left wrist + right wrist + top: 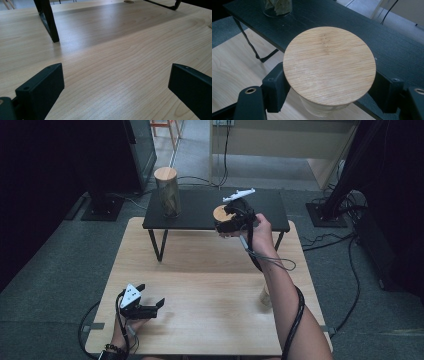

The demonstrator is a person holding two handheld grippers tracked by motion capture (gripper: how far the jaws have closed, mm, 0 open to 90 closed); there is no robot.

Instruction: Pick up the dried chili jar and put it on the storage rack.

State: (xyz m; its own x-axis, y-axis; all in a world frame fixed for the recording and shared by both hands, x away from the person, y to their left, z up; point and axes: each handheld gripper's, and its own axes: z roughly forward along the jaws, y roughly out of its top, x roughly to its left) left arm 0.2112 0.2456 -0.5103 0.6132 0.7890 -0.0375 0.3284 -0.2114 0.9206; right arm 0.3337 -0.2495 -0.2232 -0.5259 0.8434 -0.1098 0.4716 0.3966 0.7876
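Two black two-jaw grippers here, one per hand. The right gripper is clamped around a round glass jar with a flat bamboo lid, jaws pressing on either side just under the lid, and it's held up at the front edge of the low black shelf on thin metal legs, right side. From the right gripper view I can't tell if the jar's base is actually touching the shelf or hanging just in front of it. The left gripper sits low over the light wooden table near the front left corner, jaws spread wide with bare wood between them. So that's two jars total: the one being gripped, plus a second, taller glass jar with a bamboo lid standing upright on the shelf's left end, something brownish inside.
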